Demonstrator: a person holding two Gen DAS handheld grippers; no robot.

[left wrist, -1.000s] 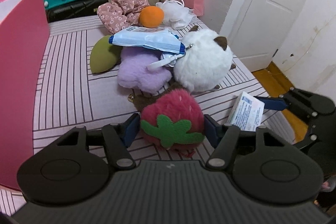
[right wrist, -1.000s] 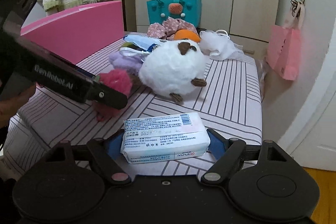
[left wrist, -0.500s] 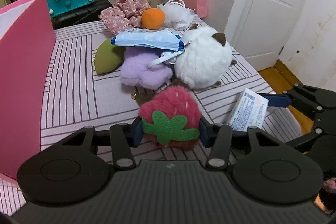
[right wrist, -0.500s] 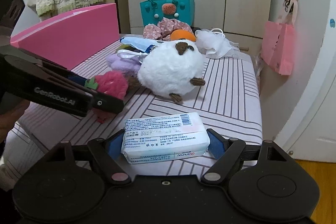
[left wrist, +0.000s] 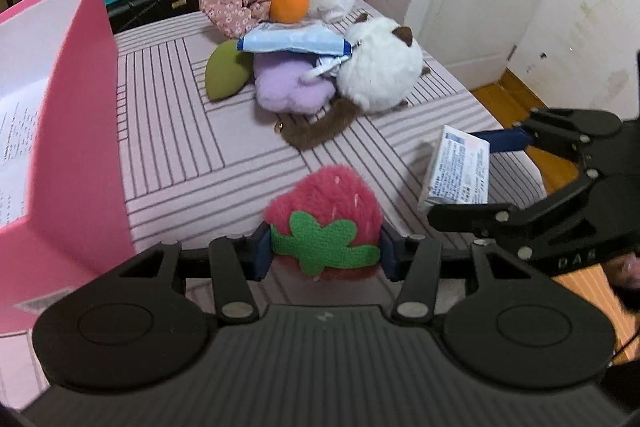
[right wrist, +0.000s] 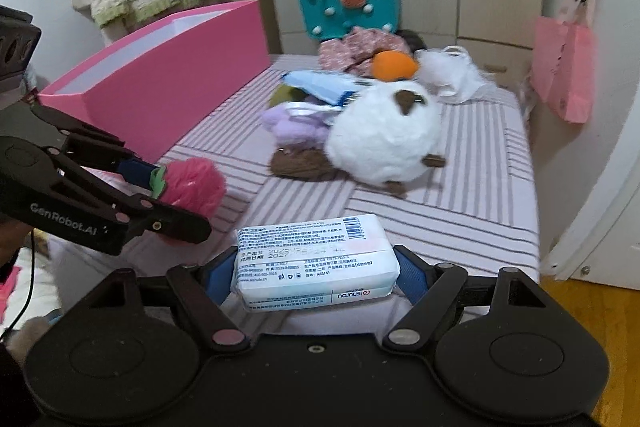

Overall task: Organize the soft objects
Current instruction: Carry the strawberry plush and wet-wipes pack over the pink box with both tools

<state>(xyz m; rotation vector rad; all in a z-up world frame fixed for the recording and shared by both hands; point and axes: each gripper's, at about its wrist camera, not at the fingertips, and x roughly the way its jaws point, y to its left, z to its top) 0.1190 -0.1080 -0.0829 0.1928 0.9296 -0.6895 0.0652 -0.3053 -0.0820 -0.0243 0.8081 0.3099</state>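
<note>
Gripping a pink strawberry plush [left wrist: 322, 213] between its blue pads, the left gripper [left wrist: 323, 253] holds the toy clear of the striped bedspread [left wrist: 168, 131] at 6 o'clock in its own view; its jaws closed on the plush within the past second. The right gripper [right wrist: 316, 273] is clamped on a white tissue pack [right wrist: 314, 261], at 6 o'clock in the right view and 3 o'clock in the left. Writing on the pack is mostly too small to read: a barcode, rows of Chinese text, a date beginning "2027", and an upside-down brand that appears to read "aishunrou". The left gripper's side reads "GenRobot.AI"; the right gripper's housing shows letters like "DAS", partly cut off. A pink box [left wrist: 56, 115] stands open at 9 o'clock in the left view, print on its inner wall too blurred to read. At 12 o'clock lies a pile: a white plush [left wrist: 380, 67], a purple plush [left wrist: 292, 87] half hidden beneath a blue-and-white packet [left wrist: 292, 41], a green cushion [left wrist: 224, 75], an orange ball [left wrist: 289, 5], floral cloth [left wrist: 236, 3], and a brown furry piece [left wrist: 320, 131] whose shape cannot be made out. A teal bag [right wrist: 348, 7] stands behind, its base hidden.
</note>
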